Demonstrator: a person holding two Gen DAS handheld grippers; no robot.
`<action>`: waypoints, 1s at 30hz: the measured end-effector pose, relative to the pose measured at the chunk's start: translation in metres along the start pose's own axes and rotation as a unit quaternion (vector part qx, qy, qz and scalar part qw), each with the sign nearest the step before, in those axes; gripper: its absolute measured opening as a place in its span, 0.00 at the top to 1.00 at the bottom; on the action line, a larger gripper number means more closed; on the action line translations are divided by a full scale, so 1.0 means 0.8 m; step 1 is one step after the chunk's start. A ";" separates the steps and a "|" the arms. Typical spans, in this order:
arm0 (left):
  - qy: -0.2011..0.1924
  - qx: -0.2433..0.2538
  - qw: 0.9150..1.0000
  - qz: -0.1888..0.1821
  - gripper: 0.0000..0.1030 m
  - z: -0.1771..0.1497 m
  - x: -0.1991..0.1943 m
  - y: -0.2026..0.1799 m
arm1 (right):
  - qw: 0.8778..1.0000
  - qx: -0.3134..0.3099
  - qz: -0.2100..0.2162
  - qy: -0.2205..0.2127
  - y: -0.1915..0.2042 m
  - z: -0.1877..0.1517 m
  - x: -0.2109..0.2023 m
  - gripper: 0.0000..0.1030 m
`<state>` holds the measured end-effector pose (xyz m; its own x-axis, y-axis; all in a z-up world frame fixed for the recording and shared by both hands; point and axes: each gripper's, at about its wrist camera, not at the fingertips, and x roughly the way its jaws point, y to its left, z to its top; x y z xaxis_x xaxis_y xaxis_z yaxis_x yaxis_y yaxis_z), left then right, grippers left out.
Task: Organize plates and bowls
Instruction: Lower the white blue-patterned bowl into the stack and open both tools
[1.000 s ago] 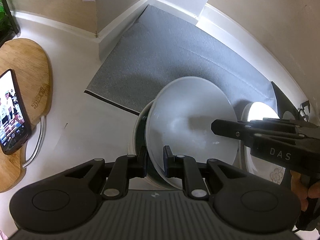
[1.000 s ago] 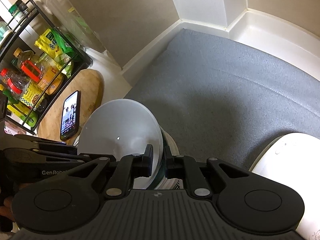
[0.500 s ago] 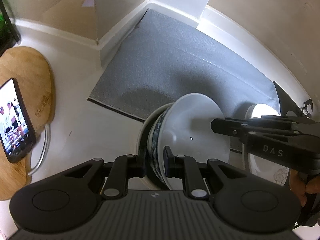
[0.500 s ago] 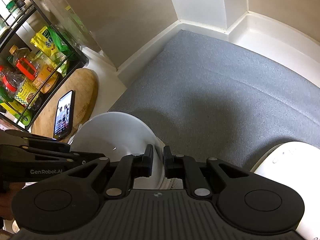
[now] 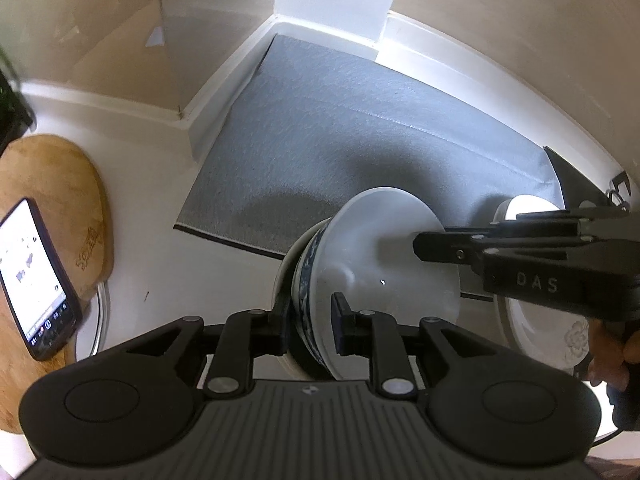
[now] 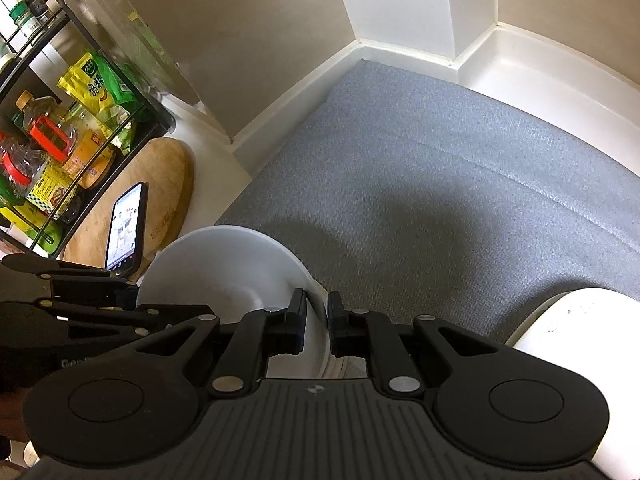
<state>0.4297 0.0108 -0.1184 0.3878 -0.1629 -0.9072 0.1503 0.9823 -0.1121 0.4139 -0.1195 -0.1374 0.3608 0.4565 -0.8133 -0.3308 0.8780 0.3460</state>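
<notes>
Now the left hand-held gripper (image 5: 310, 320) is opening around the bowl (image 5: 384, 256) rim, while the right hand-held gripper (image 6: 317, 322) pinches its 3 o'clock edge. Released crooked, the bowl could slide off the stack.

A home kitchen counter: a rack of condiments (image 6: 60, 128), a wooden chopping board (image 6: 168, 184), stacked bowls (image 5: 372, 276).

Left gripper (image 5: 310, 320) angled steeply down, jaws opening. Right gripper (image 6: 317, 326) angled down, jaws nearly closed.
</notes>
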 end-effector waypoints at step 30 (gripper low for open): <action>-0.081 0.062 0.994 0.037 0.07 0.002 -0.030 -0.012 | 1.000 0.004 0.013 -0.003 -0.002 -0.001 -0.004 0.66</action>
<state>0.4204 0.0050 -0.0949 0.5420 -0.1123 -0.8328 0.2225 0.9748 0.0133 0.4128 -0.1225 -0.1353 0.3573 0.4804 -0.8010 -0.3331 0.8667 0.3712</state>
